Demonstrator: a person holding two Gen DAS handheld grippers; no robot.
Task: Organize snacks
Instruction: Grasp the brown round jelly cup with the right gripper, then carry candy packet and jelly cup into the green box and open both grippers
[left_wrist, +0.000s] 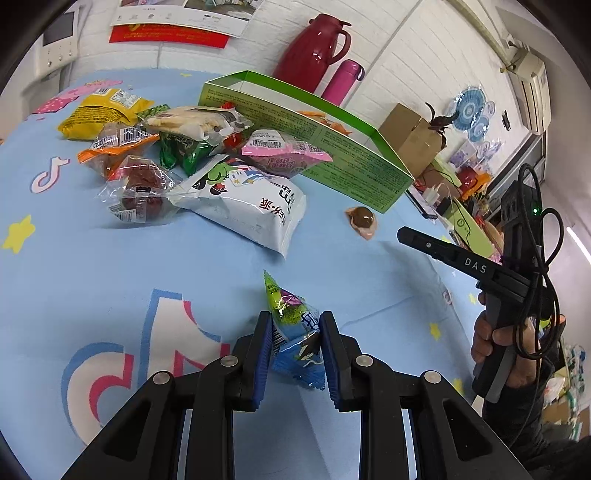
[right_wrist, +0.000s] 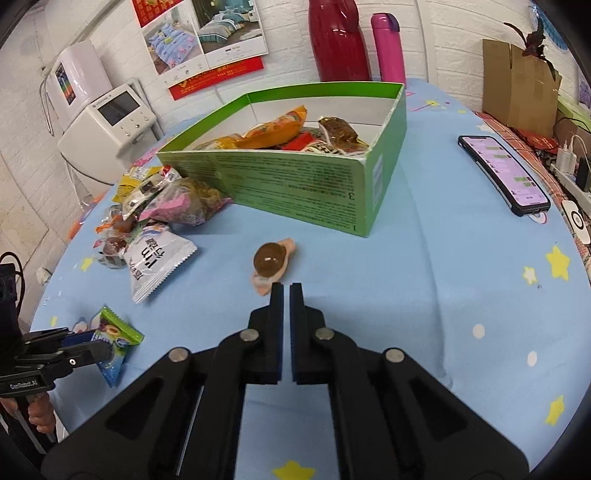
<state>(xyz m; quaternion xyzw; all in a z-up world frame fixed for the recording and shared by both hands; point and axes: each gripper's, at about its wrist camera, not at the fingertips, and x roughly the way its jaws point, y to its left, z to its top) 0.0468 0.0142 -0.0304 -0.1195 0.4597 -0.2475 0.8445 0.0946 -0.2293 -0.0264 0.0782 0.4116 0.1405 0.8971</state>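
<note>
Left gripper (left_wrist: 295, 354): blue pads pinched on a small green-and-blue triangular snack packet (left_wrist: 291, 325), near the tablecloth's front edge. Packet light, crinkly foil, likely slippery; grip sits across the puffed middle, sealed seam probably the firmer hold.

Right gripper (right_wrist: 287, 295): jaws nearly together, nothing between them, tips just short of a wrapped brown egg-shaped snack (right_wrist: 271, 264) lying alone on the blue tablecloth (right_wrist: 424, 266). Rounded, smooth wrapper, liable to roll or squirt out; flat pink end of the wrap looks the safer hold.

Beyond: green cardboard box (right_wrist: 295, 184), partly filled with snacks, mid-table. Loose pile of snack bags (left_wrist: 177, 155) toward the left edge, white bag (left_wrist: 251, 206) nearest.
</note>
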